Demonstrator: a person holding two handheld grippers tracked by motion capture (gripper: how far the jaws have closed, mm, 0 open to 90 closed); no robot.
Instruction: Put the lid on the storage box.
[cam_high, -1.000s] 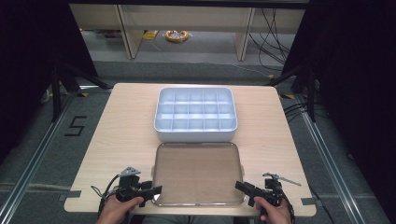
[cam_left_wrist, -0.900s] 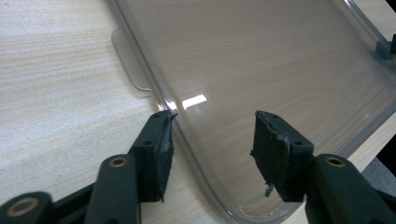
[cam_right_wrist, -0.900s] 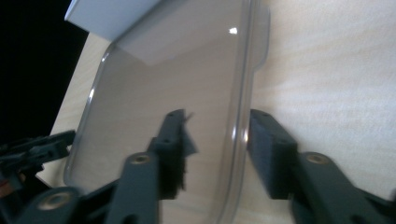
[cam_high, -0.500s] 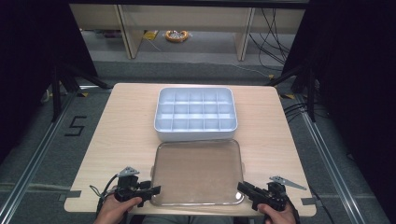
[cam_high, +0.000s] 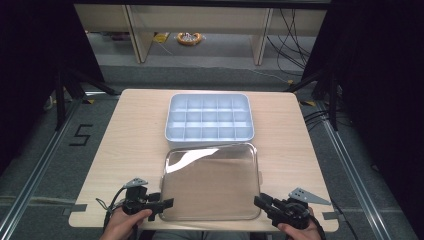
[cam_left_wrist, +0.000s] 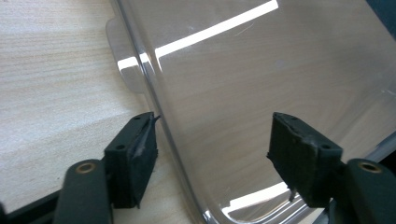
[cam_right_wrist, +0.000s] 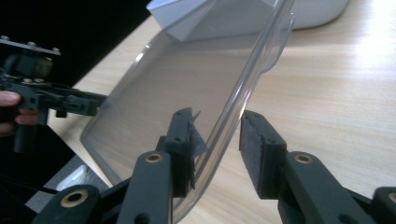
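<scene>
A clear plastic lid (cam_high: 212, 182) lies on the wooden table (cam_high: 135, 135), in front of a white compartment box (cam_high: 210, 136). My left gripper (cam_high: 166, 204) is at the lid's near left corner. In the left gripper view the lid (cam_left_wrist: 261, 70) has its rim between that gripper's (cam_left_wrist: 212, 140) jaws, which have just been opening and stand wide, neither pad pressing. My right gripper (cam_high: 261, 202) is at the near right corner. Its jaws (cam_right_wrist: 217, 133) have just been closing and pinch the rim of the lid (cam_right_wrist: 187, 79), which tilts up off the table.
The table's front edge runs just below both hands. The box (cam_right_wrist: 308, 11) sits close behind the lid's far edge. Bare wood lies to the left and right of lid and box. Dark floor, rails and shelf legs surround the table.
The right gripper has closed on the lid's rim and risen a little, tilting that corner up; a bright reflection now crosses the lid. The left gripper's jaws have spread; that hand stayed put.
</scene>
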